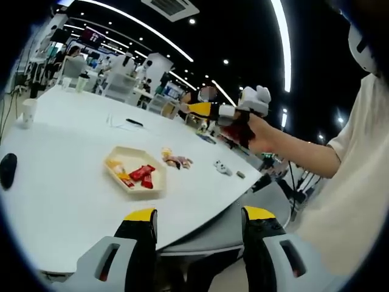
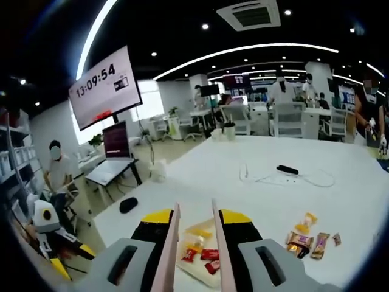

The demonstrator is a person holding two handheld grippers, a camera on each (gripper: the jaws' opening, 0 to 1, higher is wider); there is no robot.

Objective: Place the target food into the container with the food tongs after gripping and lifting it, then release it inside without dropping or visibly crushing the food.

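Note:
A beige hexagonal tray (image 1: pixel 126 156) lies on the white table and holds red and yellow wrapped snacks (image 1: pixel 141 174). Several loose wrapped snacks (image 1: pixel 176 160) lie just beyond it. My left gripper (image 1: pixel 199 224) hangs open and empty off the table's near edge. A hand holds my right gripper (image 1: pixel 240 109) high above the table's far side. In the right gripper view, my right gripper (image 2: pixel 194 216) is shut on pink food tongs (image 2: pixel 168 243), whose arms stand apart. The tray (image 2: pixel 200 275) with red snacks (image 2: pixel 209 254) shows between them, and the loose snacks (image 2: pixel 304 236) lie to the right.
A black mouse (image 2: pixel 127 205), a white cup (image 2: pixel 159 170) and a black device with a white cable (image 2: pixel 287 169) lie on the table. A paper cup (image 1: pixel 28 112) and small items (image 1: pixel 222 167) sit near its edges. People, desks, chairs and a clock screen (image 2: pixel 103 85) stand around.

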